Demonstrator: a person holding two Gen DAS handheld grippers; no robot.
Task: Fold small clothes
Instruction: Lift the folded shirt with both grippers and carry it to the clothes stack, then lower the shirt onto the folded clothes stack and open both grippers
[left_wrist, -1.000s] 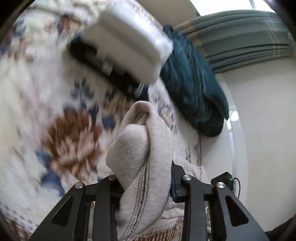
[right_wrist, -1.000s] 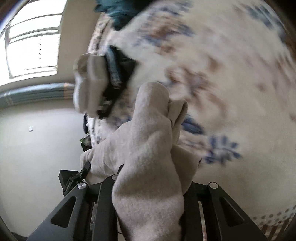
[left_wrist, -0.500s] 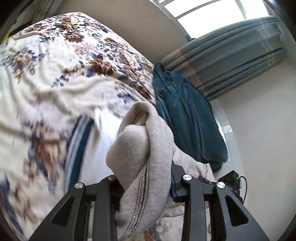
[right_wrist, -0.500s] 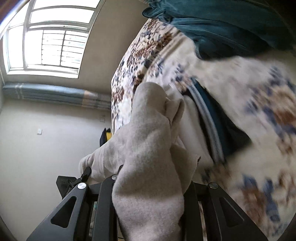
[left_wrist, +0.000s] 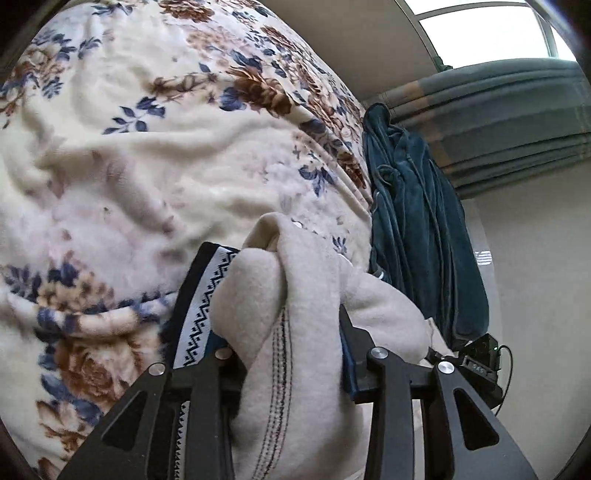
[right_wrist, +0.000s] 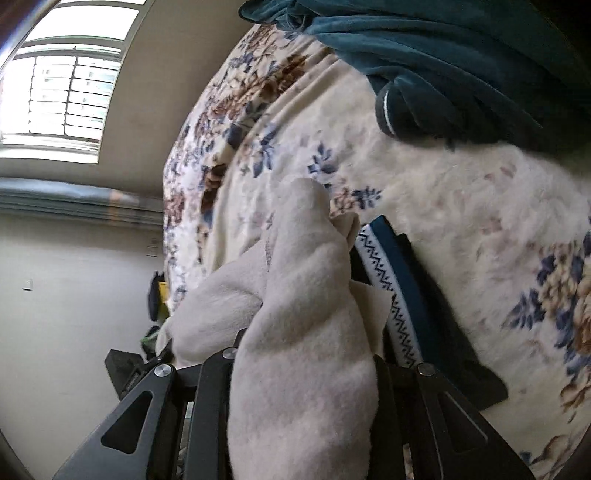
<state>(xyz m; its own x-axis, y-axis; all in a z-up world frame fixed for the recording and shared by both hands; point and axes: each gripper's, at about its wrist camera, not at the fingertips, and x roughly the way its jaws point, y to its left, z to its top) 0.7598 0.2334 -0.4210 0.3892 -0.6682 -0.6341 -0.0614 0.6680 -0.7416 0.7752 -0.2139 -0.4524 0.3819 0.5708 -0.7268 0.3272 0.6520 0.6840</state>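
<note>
A small cream fleece garment (left_wrist: 295, 332) is bunched between the jaws of my left gripper (left_wrist: 291, 354), which is shut on it. My right gripper (right_wrist: 306, 354) is shut on another part of the same cream garment (right_wrist: 306, 295). The cloth hangs between the two grippers just above the bed. Under it lies a folded dark navy garment with a white zigzag-patterned band (left_wrist: 207, 306), also seen in the right wrist view (right_wrist: 391, 295). The fingertips of both grippers are hidden by the fleece.
A cream floral blanket (left_wrist: 129, 166) covers the bed (right_wrist: 461, 206). A teal velvet robe (left_wrist: 417, 229) lies along the bed's far edge (right_wrist: 443, 55). Grey-green curtains (left_wrist: 517, 122) and a window (right_wrist: 55, 92) lie beyond. A small black device (left_wrist: 480, 362) sits near the wall.
Both grippers have swung with the cream garment toward the folded navy garment, which now lies close under the held cloth. The grip on the fleece is unchanged.
</note>
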